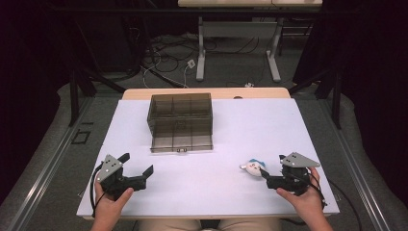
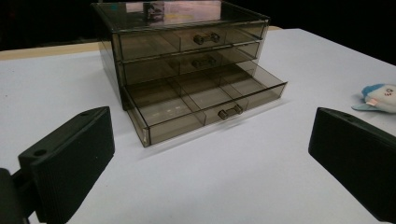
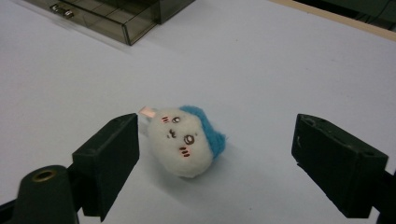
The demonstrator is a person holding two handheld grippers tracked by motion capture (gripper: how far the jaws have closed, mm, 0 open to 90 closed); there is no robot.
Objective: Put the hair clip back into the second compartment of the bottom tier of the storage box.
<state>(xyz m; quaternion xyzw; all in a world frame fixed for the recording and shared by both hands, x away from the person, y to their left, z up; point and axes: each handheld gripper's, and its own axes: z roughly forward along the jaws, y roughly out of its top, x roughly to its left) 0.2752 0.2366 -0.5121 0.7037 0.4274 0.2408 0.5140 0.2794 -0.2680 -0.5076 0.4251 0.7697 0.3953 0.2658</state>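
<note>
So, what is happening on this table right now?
A person holds a claw in each hand. The right claw is open around a small plush toy lying on the white table, not yet gripping it. The left claw waits open. The smoky drawer box has its bottom drawer pulled out.

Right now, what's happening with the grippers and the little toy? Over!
Right gripper open, jaws either side of plush toy, not gripping. Left gripper open, empty. Bottom drawer open. Nothing blocking.
</note>
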